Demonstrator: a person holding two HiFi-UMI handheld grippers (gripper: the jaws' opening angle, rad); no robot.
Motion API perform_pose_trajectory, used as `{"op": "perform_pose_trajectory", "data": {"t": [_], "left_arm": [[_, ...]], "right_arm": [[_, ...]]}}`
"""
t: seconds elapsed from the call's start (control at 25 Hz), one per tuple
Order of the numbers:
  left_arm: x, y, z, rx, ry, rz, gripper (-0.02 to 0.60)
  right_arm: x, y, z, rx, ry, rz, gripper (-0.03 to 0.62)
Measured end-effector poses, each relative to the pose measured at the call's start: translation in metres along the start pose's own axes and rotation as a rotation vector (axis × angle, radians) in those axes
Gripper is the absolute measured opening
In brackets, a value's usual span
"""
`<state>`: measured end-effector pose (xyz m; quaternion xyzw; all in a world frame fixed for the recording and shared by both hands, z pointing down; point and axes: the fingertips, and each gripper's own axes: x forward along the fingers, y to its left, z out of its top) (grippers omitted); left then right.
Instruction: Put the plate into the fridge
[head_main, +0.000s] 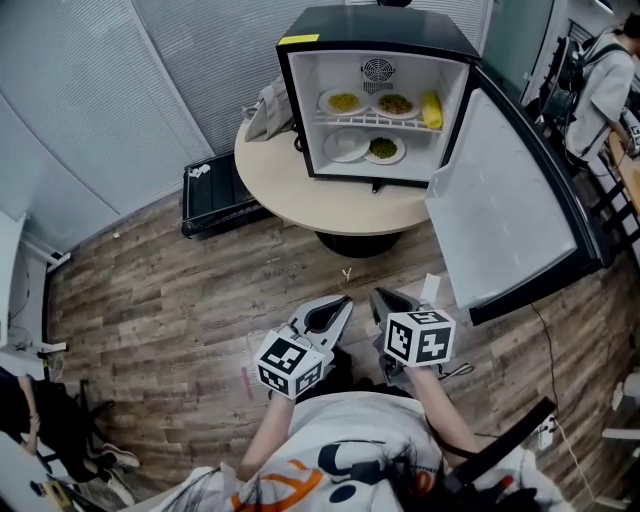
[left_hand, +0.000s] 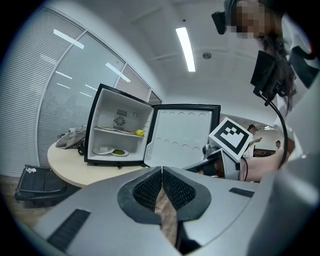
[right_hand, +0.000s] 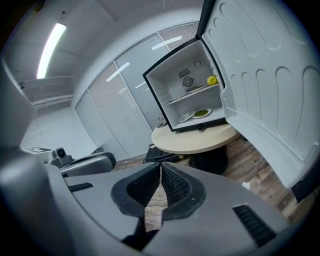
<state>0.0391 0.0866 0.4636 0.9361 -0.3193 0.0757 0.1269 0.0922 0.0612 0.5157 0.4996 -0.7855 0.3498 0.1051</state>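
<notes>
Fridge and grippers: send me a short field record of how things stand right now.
fridge: on the round table, door wide open
top shelf: two plates of food, yellow item at the right
bottom: empty white plate, plate of green food beside it
left gripper: shut, empty, away from the fridge
right gripper: shut, empty, beside the left one

Left tongs (left_hand: 161, 170) closed, empty, facing the open fridge (left_hand: 103, 112).
</notes>
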Motion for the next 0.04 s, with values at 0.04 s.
{"op": "perform_pose_trajectory", "data": {"t": [0.04], "left_arm": [[-0.0006,0.0012,0.0004,-0.001,-0.002,0.004,0.012]], "right_arm": [[0.0011,0.0005,-0.0002,-0.003,0.003,0.002,0.025]]}}
